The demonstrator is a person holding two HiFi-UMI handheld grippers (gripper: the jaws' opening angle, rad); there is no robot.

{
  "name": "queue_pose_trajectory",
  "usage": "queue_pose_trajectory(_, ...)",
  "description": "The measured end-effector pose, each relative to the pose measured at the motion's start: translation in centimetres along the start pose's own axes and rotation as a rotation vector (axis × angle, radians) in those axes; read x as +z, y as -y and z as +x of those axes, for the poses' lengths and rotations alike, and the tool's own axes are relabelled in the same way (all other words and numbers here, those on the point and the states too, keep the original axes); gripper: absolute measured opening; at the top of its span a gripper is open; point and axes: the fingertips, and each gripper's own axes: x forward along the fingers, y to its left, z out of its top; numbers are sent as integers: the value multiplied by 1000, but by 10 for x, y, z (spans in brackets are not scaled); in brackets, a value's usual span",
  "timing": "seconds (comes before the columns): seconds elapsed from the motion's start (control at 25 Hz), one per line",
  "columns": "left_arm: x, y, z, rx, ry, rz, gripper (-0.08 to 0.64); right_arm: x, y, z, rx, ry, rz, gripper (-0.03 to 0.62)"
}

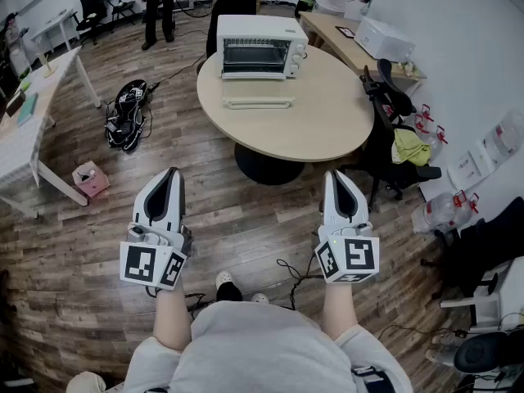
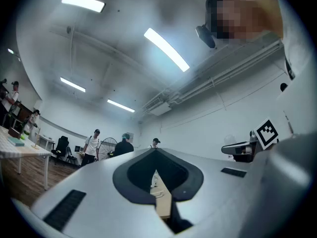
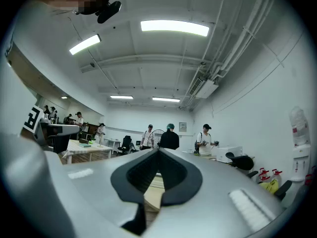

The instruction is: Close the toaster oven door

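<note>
A white toaster oven (image 1: 260, 47) stands at the far side of a round beige table (image 1: 327, 113). Its glass door (image 1: 258, 102) hangs open, lying flat toward me. Both grippers are held low over the wood floor, well short of the table and apart from the oven. The left gripper (image 1: 169, 174) and the right gripper (image 1: 336, 176) point forward, each with its jaws together and nothing between them. In the left gripper view (image 2: 155, 151) and the right gripper view (image 3: 158, 150) the tips meet, with a strip of the table (image 2: 162, 202) showing below them.
A black chair with a yellow cloth (image 1: 409, 147) crowds the table's right side. On the floor at the left lie a black bag with cables (image 1: 127, 119) and a pink box (image 1: 90, 178), beside a white table (image 1: 33, 113). People (image 1: 160, 2) stand at the back.
</note>
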Motion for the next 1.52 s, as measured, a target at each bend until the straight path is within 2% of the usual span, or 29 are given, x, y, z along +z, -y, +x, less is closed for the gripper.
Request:
queue_pose_trajectory(0.8, -2, -37, 28, -20, 13, -2, 6, -3, -15, 43, -3, 20, 19, 12)
queue_pose_trajectory(1.52, -17, -91, 78, -90, 17, -18, 6, -17, -32, 101, -61, 19, 18, 12)
